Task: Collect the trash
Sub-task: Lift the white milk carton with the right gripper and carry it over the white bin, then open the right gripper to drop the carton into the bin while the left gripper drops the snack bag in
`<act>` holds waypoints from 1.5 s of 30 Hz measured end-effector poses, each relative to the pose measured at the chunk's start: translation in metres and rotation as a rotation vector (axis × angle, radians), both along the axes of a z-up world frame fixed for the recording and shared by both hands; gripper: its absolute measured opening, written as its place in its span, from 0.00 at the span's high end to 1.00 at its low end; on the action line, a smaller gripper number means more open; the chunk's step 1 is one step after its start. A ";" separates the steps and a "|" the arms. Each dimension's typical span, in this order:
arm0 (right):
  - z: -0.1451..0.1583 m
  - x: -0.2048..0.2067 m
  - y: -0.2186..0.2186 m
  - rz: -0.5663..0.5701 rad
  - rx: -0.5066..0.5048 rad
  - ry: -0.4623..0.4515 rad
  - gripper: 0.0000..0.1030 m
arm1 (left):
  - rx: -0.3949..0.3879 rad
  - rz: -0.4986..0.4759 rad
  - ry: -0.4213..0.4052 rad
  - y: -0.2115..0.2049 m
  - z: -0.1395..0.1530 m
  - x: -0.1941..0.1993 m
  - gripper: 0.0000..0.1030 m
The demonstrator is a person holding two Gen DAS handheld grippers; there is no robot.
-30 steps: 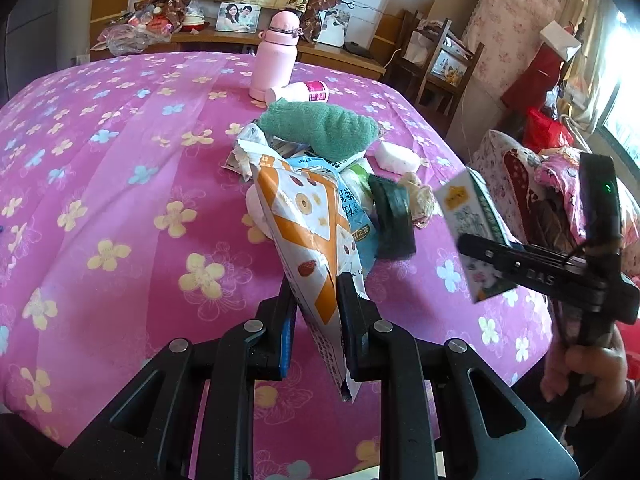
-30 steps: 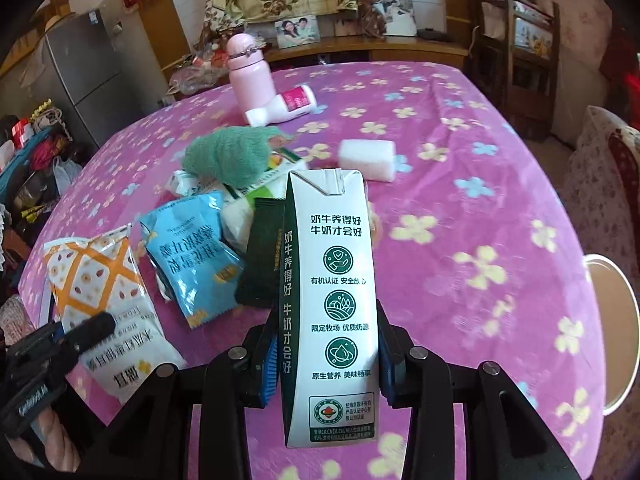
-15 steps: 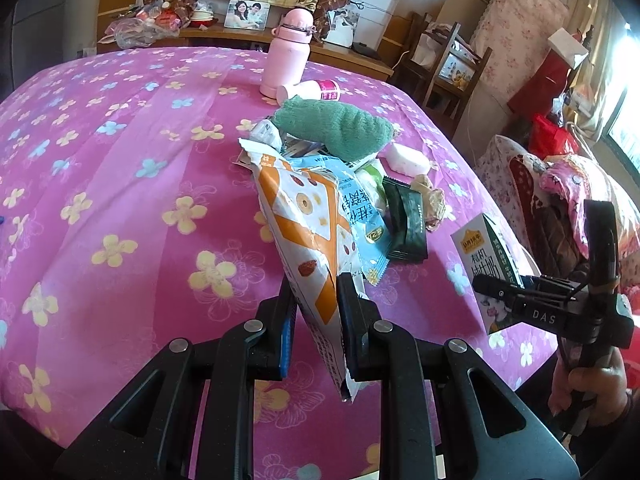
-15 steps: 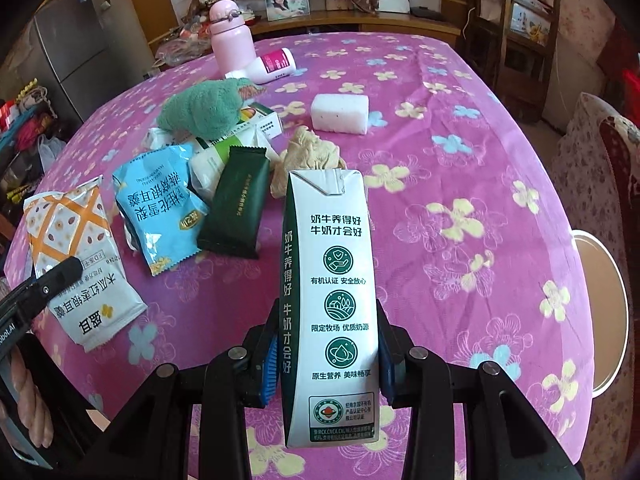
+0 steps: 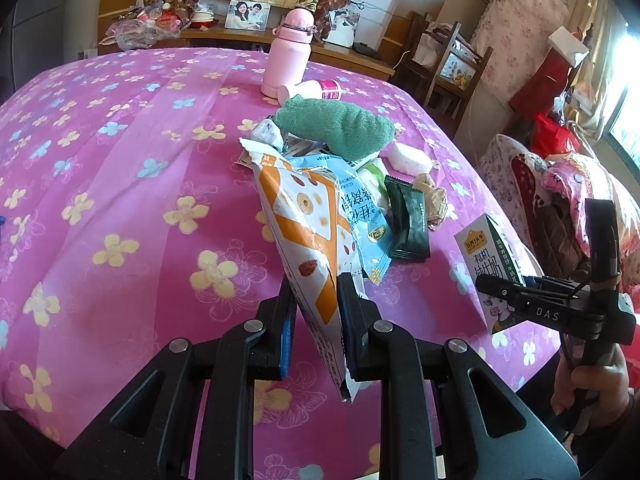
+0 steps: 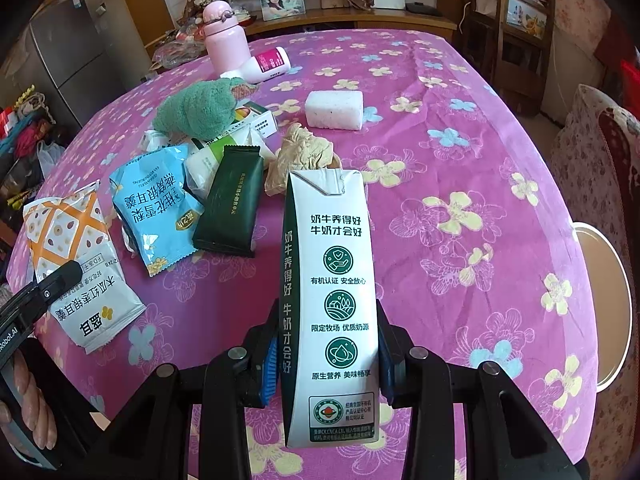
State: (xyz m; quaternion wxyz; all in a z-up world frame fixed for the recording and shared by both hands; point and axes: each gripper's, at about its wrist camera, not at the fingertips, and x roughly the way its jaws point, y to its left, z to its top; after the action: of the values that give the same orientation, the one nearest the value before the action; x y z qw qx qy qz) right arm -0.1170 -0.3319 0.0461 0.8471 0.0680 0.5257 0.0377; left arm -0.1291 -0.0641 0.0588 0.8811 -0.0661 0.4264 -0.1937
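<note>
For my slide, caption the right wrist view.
Right gripper holds a milk carton above the littered floral tablecloth.

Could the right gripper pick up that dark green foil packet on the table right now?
Probably not yet: the right gripper is already clamped on the white and green milk carton, so its jaws are full. The dark green foil packet itself lies uncovered on top.

The left black plastic two-finger gripper (image 5: 314,316) has angular arms with triangular cut-outs, round silver screws at the pivots, and blue pads lining its fingers (image 5: 287,334). The right black plastic two-finger gripper (image 6: 326,354) is built alike, with the same blue pads and silver screws. Seen at three o'clock in the left view, its side bears white letters "DAS", and a thin black cable runs down the handle in the person's hand (image 5: 588,384).
</note>
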 end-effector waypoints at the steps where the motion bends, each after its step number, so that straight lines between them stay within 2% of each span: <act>1: 0.000 0.000 0.000 0.001 0.000 0.000 0.64 | 0.001 0.000 0.000 0.000 0.000 0.000 0.83; 7: -0.002 -0.001 0.000 0.002 0.006 0.010 0.64 | 0.011 0.011 -0.009 0.002 0.002 -0.002 0.83; 13: -0.012 -0.006 -0.006 0.001 0.065 0.058 0.63 | 0.027 0.012 -0.012 -0.003 0.005 -0.003 0.83; 15: -0.015 -0.007 -0.010 -0.007 0.080 0.070 0.49 | 0.038 0.005 -0.011 -0.007 0.006 -0.004 0.83; 23: -0.011 0.000 -0.013 -0.005 0.085 0.036 0.47 | 0.038 -0.053 -0.004 -0.026 0.016 -0.010 0.83; 25: -0.013 0.004 -0.009 0.018 0.068 0.016 0.50 | 0.034 -0.074 -0.005 -0.032 0.020 -0.012 0.83; 26: -0.014 0.004 -0.008 0.030 0.058 0.013 0.63 | 0.036 -0.084 -0.006 -0.035 0.022 -0.013 0.83; 29: -0.008 -0.001 -0.014 0.029 0.054 -0.030 0.64 | 0.044 -0.119 -0.004 -0.050 0.029 -0.014 0.83; 32: 0.007 -0.011 -0.040 -0.023 0.038 -0.084 0.64 | 0.046 -0.170 0.003 -0.073 0.035 -0.013 0.83; 37: 0.024 -0.034 -0.116 -0.187 -0.019 -0.114 0.64 | 0.045 -0.291 -0.006 -0.131 0.046 -0.015 0.83; 42: 0.024 -0.050 -0.199 -0.370 -0.048 -0.098 0.64 | 0.039 -0.425 0.009 -0.207 0.051 -0.014 0.83; 45: 0.019 -0.056 -0.238 -0.442 -0.071 -0.074 0.64 | 0.023 -0.501 0.021 -0.255 0.051 -0.013 0.83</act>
State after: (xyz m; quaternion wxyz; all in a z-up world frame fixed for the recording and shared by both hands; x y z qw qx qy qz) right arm -0.1728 -0.5703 0.0650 0.8554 0.1505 0.4674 -0.1648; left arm -0.1424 -0.3192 0.1094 0.8019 0.0499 0.4407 -0.4003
